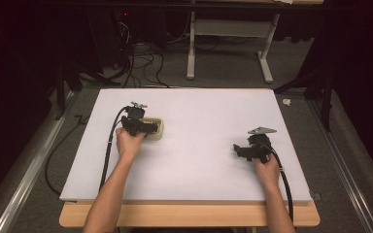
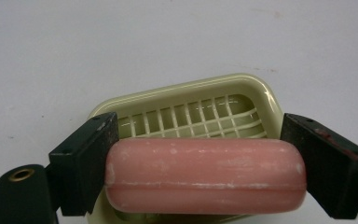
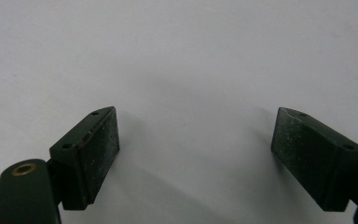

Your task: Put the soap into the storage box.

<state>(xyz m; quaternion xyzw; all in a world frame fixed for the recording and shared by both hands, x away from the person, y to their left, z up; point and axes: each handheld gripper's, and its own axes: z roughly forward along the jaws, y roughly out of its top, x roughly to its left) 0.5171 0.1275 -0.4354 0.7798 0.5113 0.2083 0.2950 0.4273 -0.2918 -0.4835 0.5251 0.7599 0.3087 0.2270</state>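
Soap [image 2: 205, 173], firm but slick, sits lengthwise in the left gripper [image 2: 200, 163] over its dish [image 2: 186, 100] (right gripper [image 3: 196, 154] wide open, empty).

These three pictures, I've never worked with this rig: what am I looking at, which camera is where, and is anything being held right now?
No robot arm here: a person at a table holds a two-jaw gripper in each hand. The high view looks down on the white table from above the person's side. The other two cameras ride on the grippers and look along their black jaws. The left gripper has its jaws against both ends of a pink soap bar, over a cream soap dish with a slatted bottom. I cannot tell whether the bar is lifted or resting in the dish. The right gripper is open, jaws wide apart, with nothing between them, above bare table.
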